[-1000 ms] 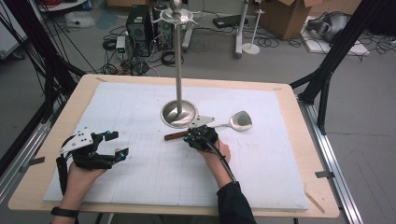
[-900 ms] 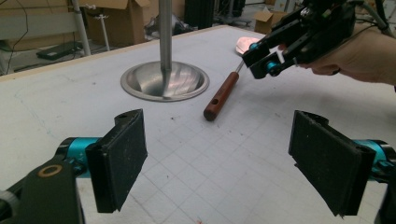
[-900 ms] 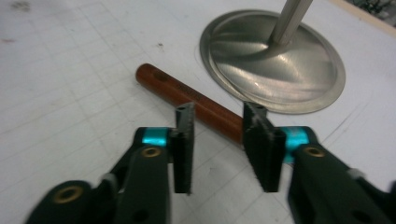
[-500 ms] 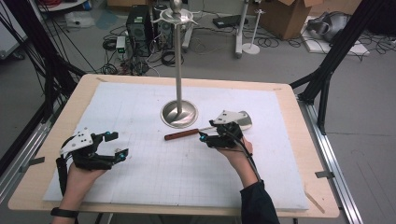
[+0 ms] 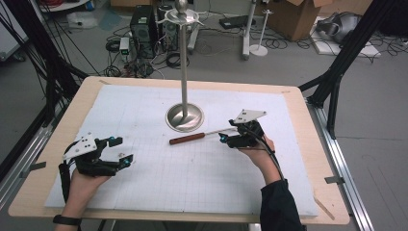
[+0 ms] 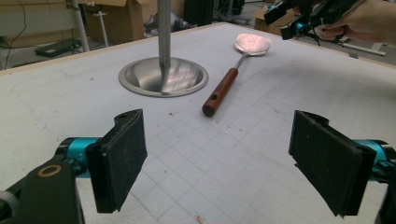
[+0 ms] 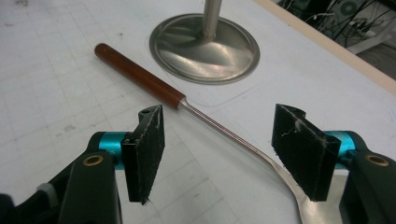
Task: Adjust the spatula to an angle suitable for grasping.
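Note:
A spoon with a brown wooden handle and a metal shaft lies flat on the white gridded mat, just in front of the metal stand's round base. My right gripper hovers over the shaft near the bowl end. Its jaws have just been opening and stand open. In the right gripper view the shaft runs under the gap of my right gripper without touching either pad. My left gripper rests open at the mat's left, holding nothing. From the left gripper view the spoon lies ahead.
The stand's tall pole rises from the base at the mat's middle back. The wooden table edge runs close to the right of my right hand. Cables, boxes and a computer case sit on the floor beyond the table.
My right gripper has moved right along the spoon, from the handle by the stand base toward the bowl end, and its jaws stand wider. The left gripper has stayed put.

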{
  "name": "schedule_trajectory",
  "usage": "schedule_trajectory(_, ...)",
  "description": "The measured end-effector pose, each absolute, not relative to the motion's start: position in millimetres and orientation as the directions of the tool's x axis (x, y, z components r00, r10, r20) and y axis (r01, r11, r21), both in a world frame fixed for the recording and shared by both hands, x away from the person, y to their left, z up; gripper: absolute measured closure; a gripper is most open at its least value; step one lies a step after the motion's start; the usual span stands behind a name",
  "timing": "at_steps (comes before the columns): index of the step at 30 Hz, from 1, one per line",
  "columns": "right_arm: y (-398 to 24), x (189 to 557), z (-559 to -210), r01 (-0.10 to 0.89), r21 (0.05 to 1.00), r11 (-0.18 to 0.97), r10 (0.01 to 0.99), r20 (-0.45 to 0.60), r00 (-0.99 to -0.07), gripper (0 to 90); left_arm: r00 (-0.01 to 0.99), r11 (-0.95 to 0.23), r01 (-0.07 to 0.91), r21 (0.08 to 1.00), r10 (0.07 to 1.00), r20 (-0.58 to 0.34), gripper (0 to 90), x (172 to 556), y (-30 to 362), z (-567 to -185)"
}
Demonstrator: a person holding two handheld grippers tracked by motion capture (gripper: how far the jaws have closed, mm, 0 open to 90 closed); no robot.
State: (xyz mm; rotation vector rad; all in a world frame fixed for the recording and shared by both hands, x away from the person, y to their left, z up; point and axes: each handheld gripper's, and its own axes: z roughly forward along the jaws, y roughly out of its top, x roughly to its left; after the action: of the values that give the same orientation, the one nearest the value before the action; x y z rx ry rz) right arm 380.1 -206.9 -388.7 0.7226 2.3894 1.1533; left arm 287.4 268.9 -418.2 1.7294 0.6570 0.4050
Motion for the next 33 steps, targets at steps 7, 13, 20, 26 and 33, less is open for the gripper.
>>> schedule_trajectory(7, -212.3, 397.2, -394.4, 0.273, 0.786, 0.554, 0.573, -0.123, -0.810, 36.2, 0.778, -0.154, 0.222, 0.963, 0.623, -0.080, 19.3, 287.5, 271.2, -420.3)
schedule_trajectory(13, -209.0, 408.7, -402.4, 0.280, 0.746, 0.604, 0.545, -0.130, -0.828, 39.2, 0.781, -0.153, 0.225, 0.962, 0.619, -0.085, 19.3, 287.3, 269.7, -421.6)
schedule_trajectory(20, -207.4, 424.0, -406.5, 0.282, 0.707, 0.649, 0.501, -0.118, -0.858, 49.3, 0.783, -0.156, 0.230, 0.961, 0.616, -0.087, 19.3, 287.6, 269.4, -422.6)
schedule_trajectory(26, -206.9, 432.7, -412.4, 0.275, 0.681, 0.679, 0.466, -0.110, -0.878, 49.0, 0.780, -0.158, 0.235, 0.959, 0.619, -0.090, 19.3, 288.2, 270.7, -425.2)
schedule_trajectory(33, -203.6, 442.3, -422.0, 0.267, 0.639, 0.722, 0.429, -0.111, -0.896, 49.4, 0.774, -0.148, 0.241, 0.959, 0.626, -0.097, 19.3, 287.2, 274.4, -425.9)
